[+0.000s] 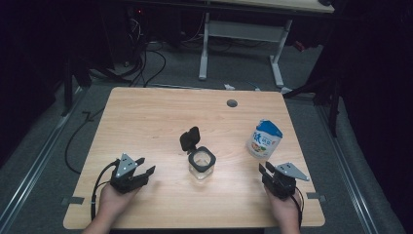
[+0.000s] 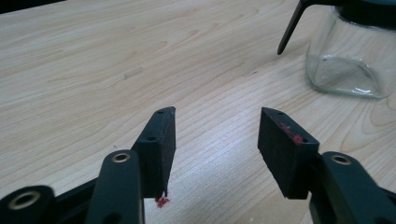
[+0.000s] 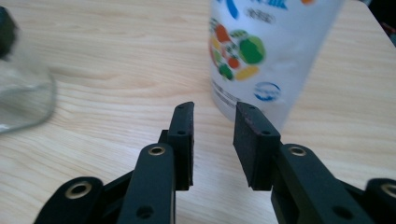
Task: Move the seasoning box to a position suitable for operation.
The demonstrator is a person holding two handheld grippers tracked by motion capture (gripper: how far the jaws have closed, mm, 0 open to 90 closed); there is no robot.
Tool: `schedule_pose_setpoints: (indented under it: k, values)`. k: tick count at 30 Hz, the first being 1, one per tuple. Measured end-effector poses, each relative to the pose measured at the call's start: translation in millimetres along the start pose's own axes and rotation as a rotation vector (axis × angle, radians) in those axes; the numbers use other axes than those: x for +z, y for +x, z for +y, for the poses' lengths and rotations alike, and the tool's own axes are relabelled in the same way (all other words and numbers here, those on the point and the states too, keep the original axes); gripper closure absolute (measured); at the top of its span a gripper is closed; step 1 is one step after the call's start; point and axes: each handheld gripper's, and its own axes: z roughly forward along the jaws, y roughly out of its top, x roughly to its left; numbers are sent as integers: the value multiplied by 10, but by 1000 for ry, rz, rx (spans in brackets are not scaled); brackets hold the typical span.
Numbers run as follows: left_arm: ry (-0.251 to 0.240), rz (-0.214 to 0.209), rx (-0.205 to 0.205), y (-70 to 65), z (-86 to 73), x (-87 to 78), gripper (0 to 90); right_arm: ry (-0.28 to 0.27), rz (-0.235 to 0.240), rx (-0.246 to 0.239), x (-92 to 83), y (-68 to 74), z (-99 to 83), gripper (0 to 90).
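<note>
Left tongs (image 1: 147, 166) low, parted, empty; right tongs (image 1: 266, 168) likewise.

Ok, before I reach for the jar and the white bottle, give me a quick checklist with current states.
1. Left gripper jaws apart with only table between them: ok.
2. Right gripper jaws apart, nothing held: ok.
3. Glass jar upright, its black lid flipped open: ok.
4. White bottle standing, not lying: ok.
5. Bottle cap off and ready to pour: cannot tell.
6. Jar contents: looks clear and empty in the left gripper view, but cannot tell for certain.
</note>
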Motion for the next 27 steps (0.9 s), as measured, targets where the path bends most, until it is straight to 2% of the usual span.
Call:
schedule_pose_setpoints:
  k: [2,5,6,9,13,15,17,19,21,24,27]
  values:
    - [13,4,14,-3,-24,-6,450,-8,0,15,-6,-45,2,651]
    - [13,5,0,-6,-26,-30,444,-26,5,27,-8,-103,22,603]
    - [10,2,-11,-6,-29,-42,443,-28,6,23,-7,-118,30,590]
    - [24,1,-8,8,-53,-78,415,-30,12,14,12,-170,56,558]
    - [-12,8,-29,25,3,-127,404,-41,30,10,60,-270,98,511]
    - [-36,8,-38,39,33,-168,404,-50,45,21,88,-330,122,500]
    - [-52,5,-25,43,36,-190,404,-49,44,28,133,-399,161,495]
    - [-59,5,-8,48,32,-196,404,-37,46,23,189,-457,200,482]
    - [-64,9,-18,53,29,-192,405,-38,59,7,256,-517,238,477]
    - [-60,16,-4,63,6,-199,405,-36,71,8,290,-545,264,488]
    - [-61,18,-10,77,0,-218,405,-43,93,-4,304,-555,294,521]
